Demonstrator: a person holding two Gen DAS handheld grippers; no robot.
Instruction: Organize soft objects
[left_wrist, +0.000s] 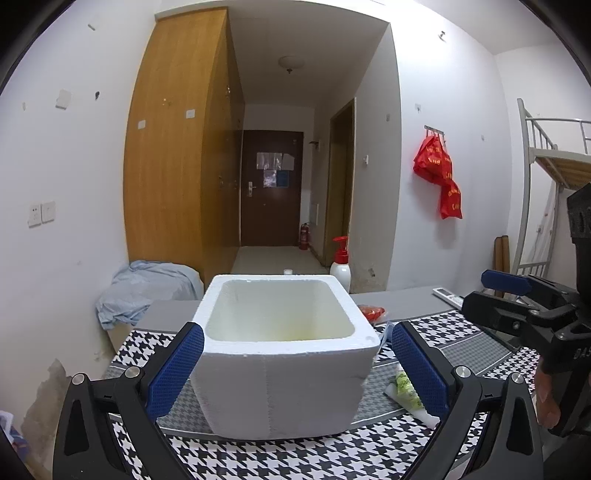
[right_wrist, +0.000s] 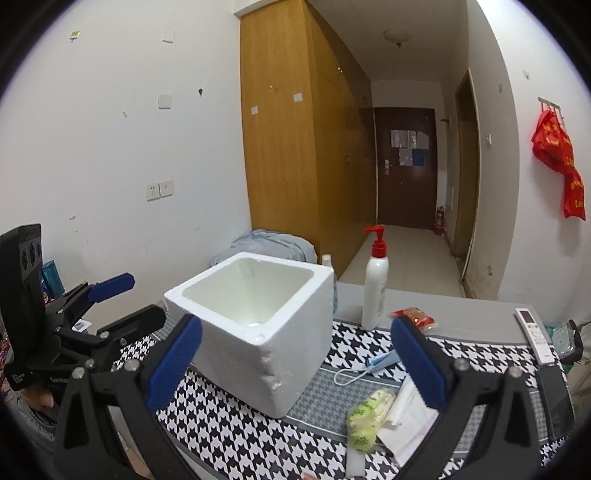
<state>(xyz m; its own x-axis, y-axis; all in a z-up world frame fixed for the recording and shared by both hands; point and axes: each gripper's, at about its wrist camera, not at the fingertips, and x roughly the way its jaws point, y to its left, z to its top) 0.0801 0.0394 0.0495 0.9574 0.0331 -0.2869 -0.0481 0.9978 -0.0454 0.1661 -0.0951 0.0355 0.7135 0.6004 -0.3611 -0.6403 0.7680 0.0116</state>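
On the houndstooth tabletop (right_wrist: 236, 435), a white foam box (left_wrist: 280, 354) sits between the spread jaws of the left hand-held gripper (left_wrist: 297, 365), untouched. The right hand-held gripper (right_wrist: 295, 365) stands spread wide, empty, with a green-printed soft packet (right_wrist: 367, 421) lying just below its right pad and the box toward its left pad

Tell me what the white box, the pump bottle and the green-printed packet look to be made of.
Box: expanded foam, it seems; matte, grainy white, with crumbled dents along one corner edge.
Bottle: likely plastic; smooth, slightly glossy white body, red pump.
Packet: thin clear film, apparently plastic; it glints and wrinkles over pale contents. What is inside is unclear.
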